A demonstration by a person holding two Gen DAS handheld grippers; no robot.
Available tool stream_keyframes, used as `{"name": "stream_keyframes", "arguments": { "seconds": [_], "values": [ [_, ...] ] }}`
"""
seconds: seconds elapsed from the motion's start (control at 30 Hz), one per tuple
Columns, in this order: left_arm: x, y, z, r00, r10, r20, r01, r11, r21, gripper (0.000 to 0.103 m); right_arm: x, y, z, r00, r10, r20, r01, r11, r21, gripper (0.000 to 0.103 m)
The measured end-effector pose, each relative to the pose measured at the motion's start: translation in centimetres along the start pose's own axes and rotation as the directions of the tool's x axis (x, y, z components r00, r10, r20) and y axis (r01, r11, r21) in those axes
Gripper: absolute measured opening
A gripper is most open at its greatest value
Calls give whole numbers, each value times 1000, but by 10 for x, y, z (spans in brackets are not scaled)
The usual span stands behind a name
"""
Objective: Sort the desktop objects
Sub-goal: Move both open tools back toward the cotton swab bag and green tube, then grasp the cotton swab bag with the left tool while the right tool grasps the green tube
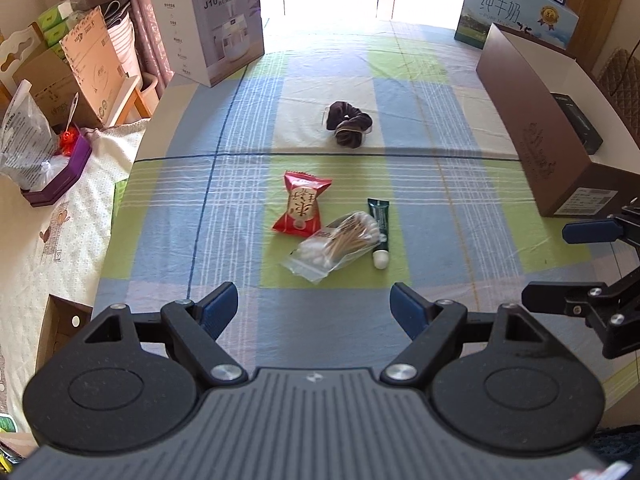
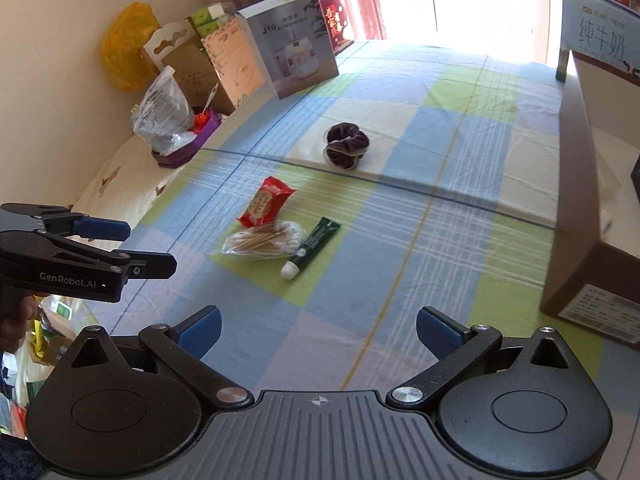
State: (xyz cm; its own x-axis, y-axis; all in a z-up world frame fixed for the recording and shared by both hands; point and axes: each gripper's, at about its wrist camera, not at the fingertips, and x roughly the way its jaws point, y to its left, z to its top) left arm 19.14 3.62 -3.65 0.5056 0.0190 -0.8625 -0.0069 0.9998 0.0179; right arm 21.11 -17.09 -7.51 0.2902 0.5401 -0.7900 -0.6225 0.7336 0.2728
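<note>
left gripper (image 1: 314, 304): tilted down over the cloth; jaws held wide, nothing gripped
right gripper (image 2: 318, 330): likewise wide and empty
cotton swab bag (image 1: 336, 244): just ahead of the left jaws, touching the green tube (image 1: 379, 227); red snack packet (image 1: 301, 209) beside it
scrunchie (image 1: 348, 123): farther ahead
brown box (image 1: 536, 136): right of the jaws

On the table (image 1: 440, 120), the scrunchie (image 1: 348, 123) lies farthest back among the loose items. Nearer, the snack packet (image 1: 301, 209) sits left of the tube (image 1: 379, 229), with the bag of cotton swabs (image 1: 336, 246) between them, touching both and overlapping the tube's lower part. The humidifier box (image 1: 212, 20) stands at the far left corner, the milk carton (image 1: 516, 12) at the far right. A long open box (image 1: 532, 136) runs along the right edge. Both grippers hover at the near side, the left gripper (image 1: 314, 308) left of the right gripper (image 2: 318, 330).
</note>
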Motion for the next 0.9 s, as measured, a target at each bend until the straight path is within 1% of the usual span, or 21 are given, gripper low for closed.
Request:
{"name": "stream_keyframes", "arguments": {
  "seconds": [0.2, 0.4, 0.6, 0.63, 0.7, 0.73, 0.8, 0.9],
  "values": [
    [10, 15, -4, 1000, -7, -7, 7, 1000, 11, 81, 20, 8, 1, 1000, -24, -2, 24, 1000, 7, 101],
    [29, 20, -3, 999, -23, -22, 24, 999, 36, 81, 40, 11, -1, 999, -52, 1, 52, 998, 19, 101],
    [44, 24, 2, 999, -44, -7, 44, 996, 75, 81, 62, 17, -4, 995, -101, 15, 101, 995, -2, 100],
    [47, 24, 3, 999, -48, -6, 48, 995, 84, 80, 67, 19, -5, 994, -109, 18, 109, 994, -11, 98],
    [53, 22, 5, 998, -59, -4, 59, 993, 104, 80, 76, 21, -6, 993, -114, 14, 115, 993, -26, 85],
    [56, 21, 6, 998, -65, -2, 65, 991, 118, 80, 80, 21, -7, 993, -118, 15, 118, 993, -29, 83],
    [63, 18, 8, 997, -71, 0, 70, 987, 146, 80, 88, 24, -8, 993, -120, 21, 121, 992, -40, 74],
    [73, 15, 12, 998, -61, -4, 61, 981, 185, 79, 99, 28, -6, 991, -133, 26, 135, 989, -64, 67]
  ]
}}
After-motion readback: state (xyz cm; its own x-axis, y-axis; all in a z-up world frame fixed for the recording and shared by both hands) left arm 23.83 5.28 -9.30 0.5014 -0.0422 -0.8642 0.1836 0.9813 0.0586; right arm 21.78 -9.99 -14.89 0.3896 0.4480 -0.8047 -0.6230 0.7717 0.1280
